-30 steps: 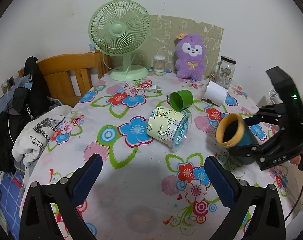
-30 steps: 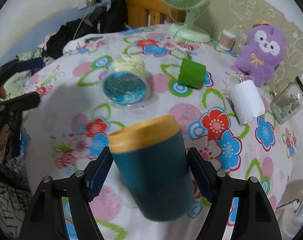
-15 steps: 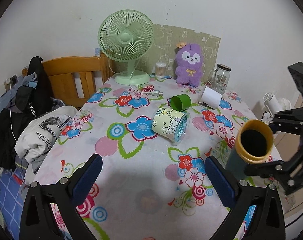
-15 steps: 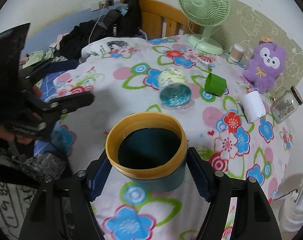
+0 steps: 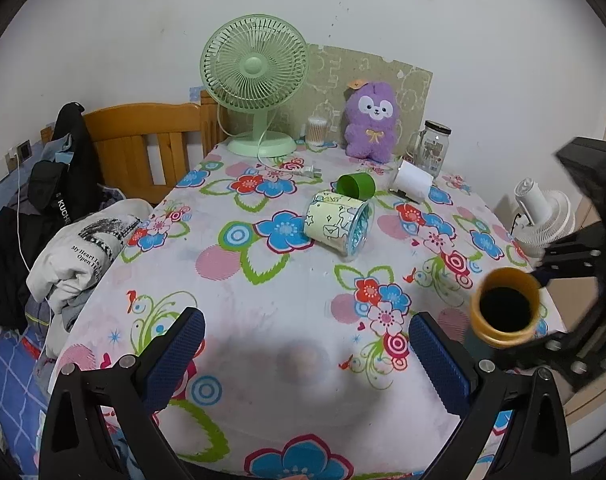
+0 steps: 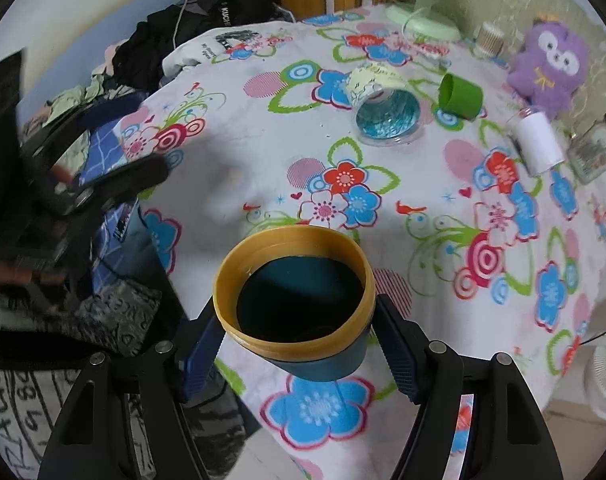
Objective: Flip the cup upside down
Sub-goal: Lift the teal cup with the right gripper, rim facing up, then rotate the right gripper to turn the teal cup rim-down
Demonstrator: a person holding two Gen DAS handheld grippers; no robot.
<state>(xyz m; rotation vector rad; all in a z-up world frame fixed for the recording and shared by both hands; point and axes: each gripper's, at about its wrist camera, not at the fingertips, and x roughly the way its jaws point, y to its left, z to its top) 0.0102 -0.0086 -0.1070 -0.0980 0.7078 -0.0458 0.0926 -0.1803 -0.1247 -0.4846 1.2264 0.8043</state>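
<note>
- Right gripper (image 6: 299, 356): fingers (image 6: 201, 360) clamped on either side of the cup, holding it clear of the desk.
- Cup (image 6: 297, 300): dark teal body, yellow rim band, mouth tilted up toward the right wrist camera, interior dark; held above the near edge of the desk. In the left wrist view it shows at the right, mouth facing that camera (image 5: 505, 310).
- Left gripper (image 5: 307, 356): fingers (image 5: 175, 352) spread wide, nothing between them, poised over the near part of the desk.
- Desk (image 5: 271, 296): round, covered in a white cloth with blue, red and pink flowers.
- Patterned container (image 5: 339, 226): pale yellow with line drawings, clear blue-tinted end, lying on its side mid-desk.
- Green cup (image 5: 357, 185): lying on its side just behind the patterned container.
- White roll (image 5: 414, 179): lying on its side, right of the green cup.
- Glass jar (image 5: 434, 148): upright with dark lid, behind the white roll.
- Purple plush toy (image 5: 371, 120): upright at the far edge.
- Green fan (image 5: 255, 76): standing at the far edge, left of the plush toy.
- Wooden chair (image 5: 143, 140): beyond the desk at left, dark clothing draped on it.
</note>
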